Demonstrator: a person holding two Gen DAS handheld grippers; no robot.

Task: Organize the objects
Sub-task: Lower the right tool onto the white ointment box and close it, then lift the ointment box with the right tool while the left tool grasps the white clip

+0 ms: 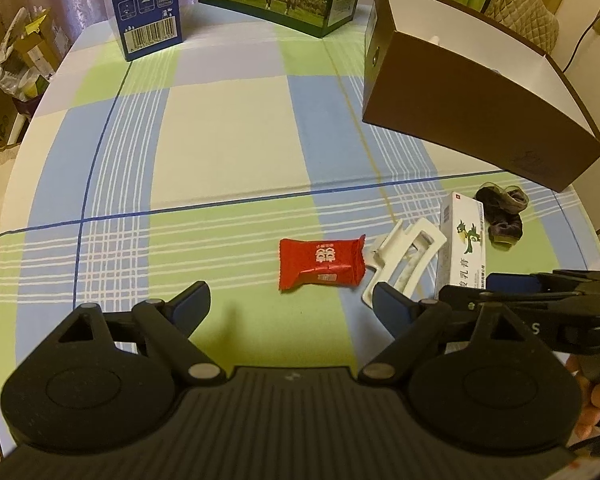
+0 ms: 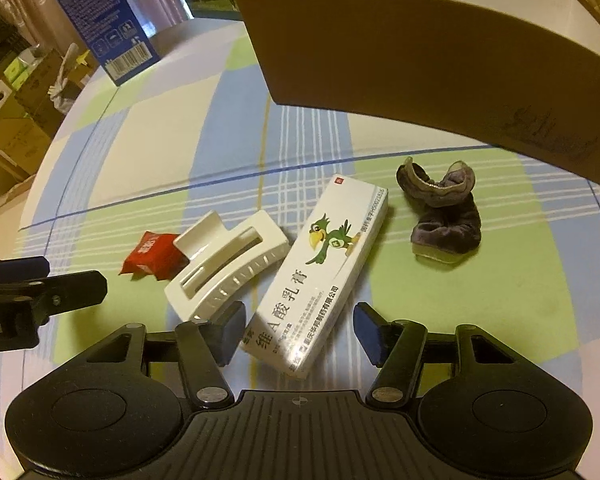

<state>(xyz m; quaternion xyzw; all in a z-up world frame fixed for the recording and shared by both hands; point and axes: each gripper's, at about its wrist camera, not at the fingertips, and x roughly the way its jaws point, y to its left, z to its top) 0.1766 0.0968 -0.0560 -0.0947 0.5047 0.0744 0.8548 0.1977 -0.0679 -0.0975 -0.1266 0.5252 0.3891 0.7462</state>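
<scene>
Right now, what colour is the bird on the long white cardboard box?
Green, with a yellow beak. The long white cardboard box shows it best in the right wrist view.

Warm, yellowish indoor light falls from above on the checked surface point(image 1: 228, 128), leaving only short, soft shadows beneath the red candy wrapper point(image 1: 321, 264) and the purple sock point(image 2: 444, 216). A faint sheen marks the white ointment box point(image 2: 320, 272) and the white hair claw point(image 2: 224, 264). Fisheye distortion bows the brown cardboard box point(image 2: 420, 64) and curves the surface's edge, with dark vignetting in the corners. The centre is sharp; the background cartons and the frame margins are soft and slightly smeared.
</scene>
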